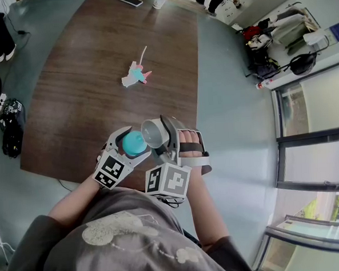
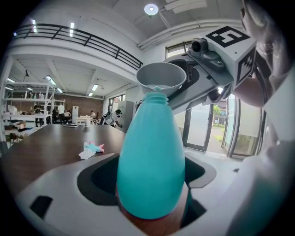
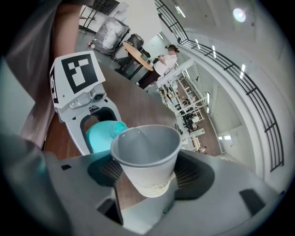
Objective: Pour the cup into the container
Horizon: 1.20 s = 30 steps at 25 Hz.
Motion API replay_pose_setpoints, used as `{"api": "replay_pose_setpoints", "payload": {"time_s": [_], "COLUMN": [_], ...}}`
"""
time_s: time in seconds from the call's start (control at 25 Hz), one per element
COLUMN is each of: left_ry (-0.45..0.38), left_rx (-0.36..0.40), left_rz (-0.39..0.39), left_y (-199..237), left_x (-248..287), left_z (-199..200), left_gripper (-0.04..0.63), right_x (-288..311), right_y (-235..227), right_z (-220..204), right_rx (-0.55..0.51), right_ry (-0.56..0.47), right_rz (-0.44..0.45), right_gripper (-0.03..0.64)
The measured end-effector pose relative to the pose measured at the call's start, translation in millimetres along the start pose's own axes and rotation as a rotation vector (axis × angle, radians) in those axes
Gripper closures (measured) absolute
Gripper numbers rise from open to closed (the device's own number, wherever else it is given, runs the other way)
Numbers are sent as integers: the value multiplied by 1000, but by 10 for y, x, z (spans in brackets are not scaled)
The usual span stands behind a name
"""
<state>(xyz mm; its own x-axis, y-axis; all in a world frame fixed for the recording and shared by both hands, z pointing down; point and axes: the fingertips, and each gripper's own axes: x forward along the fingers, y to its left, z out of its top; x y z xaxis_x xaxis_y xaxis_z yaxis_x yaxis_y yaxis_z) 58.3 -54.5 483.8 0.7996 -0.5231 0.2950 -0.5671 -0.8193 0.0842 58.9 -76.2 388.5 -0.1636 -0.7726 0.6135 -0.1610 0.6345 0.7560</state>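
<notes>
The left gripper (image 1: 131, 146) has its jaws spread wide and clamped on the broad lower body of the teal container (image 2: 151, 156). One jaw presses each side. The container stands between them with its narrow ribbed neck pointing away from the gripper.

The right gripper (image 1: 158, 139) grips the grey paper cup (image 3: 145, 156). Its jaws stand fairly wide, closed on the cup's lower wall, and the open rim juts out beyond them.

The cup is tipped toward the container. In the left gripper view its rim sits right at the container's mouth, directly over the neck. Whether rim and neck actually touch cannot be told. In the right gripper view the container's neck shows just behind the cup's rim on its left.

Both grippers are held close together in the air over the near edge of the brown wooden desk (image 1: 87, 108), towards its near right corner. A small pink, teal and white object (image 1: 136, 75) lies well apart from them, near the middle of the desk.
</notes>
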Motion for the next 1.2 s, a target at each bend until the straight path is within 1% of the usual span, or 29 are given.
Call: {"api": "replay_pose_setpoints", "payload": {"time_s": [0.24, 0.32, 0.44, 0.68, 0.88, 1.04, 1.2], "left_ry": [-20, -29, -36, -51, -51, -53, -49], "left_rx": [-18, -23, -18, -12, -7, -5, -1], "left_rz": [2, 6, 6, 15, 27, 38, 61], "left_y": [38, 58, 62, 97, 145, 188, 252], "left_x": [-10, -22, -30, -57, -97, -132, -186], "left_z": [-54, -60, -53, -23, -16, 5, 6], "left_gripper": [183, 183, 183, 183, 183, 183, 183], "right_x": [24, 43, 72, 32, 33, 94, 209], "right_y": [67, 80, 83, -29, -170, -166, -14], "right_z": [40, 63, 95, 126, 34, -185, -393], "right_rx": [19, 56, 142, 385, 679, 882, 997], "right_ry": [-21, -44, -96, -194, -336, -401, -414], "right_rz": [11, 18, 30, 45, 59, 52, 33], "right_gripper": [308, 308, 308, 308, 308, 308, 308]}}
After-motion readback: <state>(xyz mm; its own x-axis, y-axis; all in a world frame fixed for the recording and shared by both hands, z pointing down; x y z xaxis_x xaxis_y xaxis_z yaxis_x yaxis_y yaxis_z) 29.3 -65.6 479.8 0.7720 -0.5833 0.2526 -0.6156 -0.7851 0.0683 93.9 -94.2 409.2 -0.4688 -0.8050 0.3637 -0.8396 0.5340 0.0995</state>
